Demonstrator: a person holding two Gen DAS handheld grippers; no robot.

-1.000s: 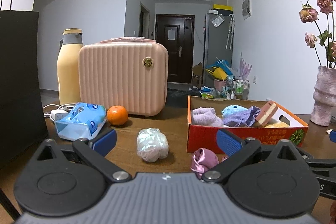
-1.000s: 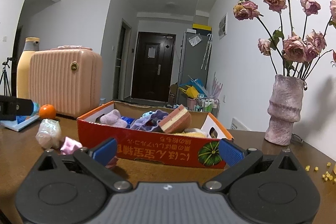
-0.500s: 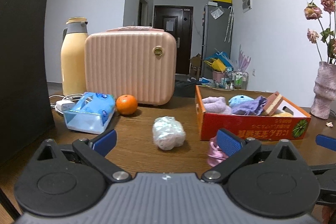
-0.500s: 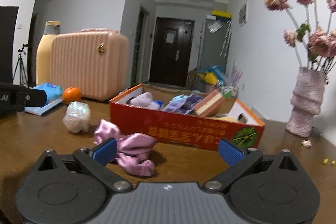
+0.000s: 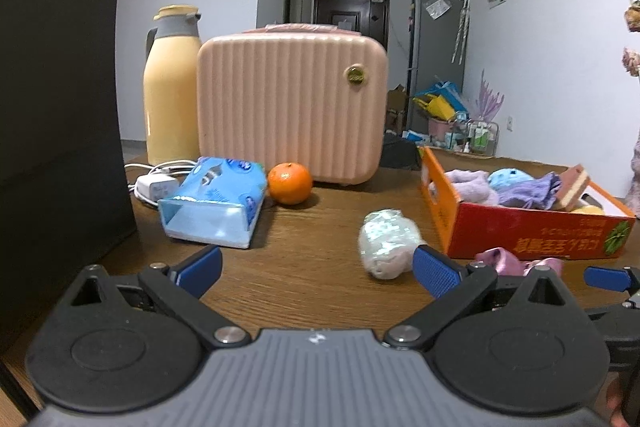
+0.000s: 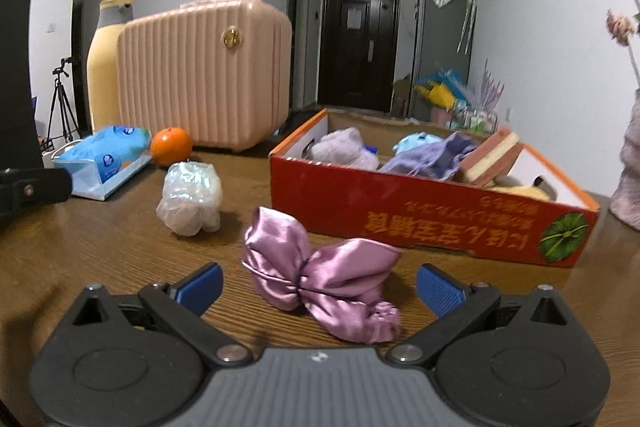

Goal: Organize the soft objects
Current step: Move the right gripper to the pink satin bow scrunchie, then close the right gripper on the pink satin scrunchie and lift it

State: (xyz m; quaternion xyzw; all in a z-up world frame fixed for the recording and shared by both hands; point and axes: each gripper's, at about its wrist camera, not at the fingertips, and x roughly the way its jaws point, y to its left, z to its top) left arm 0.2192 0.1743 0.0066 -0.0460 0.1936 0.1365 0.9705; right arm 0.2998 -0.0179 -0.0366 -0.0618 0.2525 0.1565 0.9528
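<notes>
I am holding my right gripper (image 6: 318,283) wide open and empty around the pink bow (image 6: 320,277); it and the wrapped bundle (image 6: 190,199) are still lying outside the half-filled box (image 6: 432,223), my left gripper (image 5: 316,273) idling open.

Both fisheye cameras are sitting low over the brown wooden table (image 5: 304,279), looking far toward the dark door. The left wrist view is facing the ribbed pink hard-shell case (image 5: 292,107) from the left; the right wrist view is sitting further right, close above the crumpled pink satin cloth (image 6: 320,279). Both are sharing the red cardboard box (image 6: 432,227), the case and the orange fruit (image 5: 289,183).
</notes>
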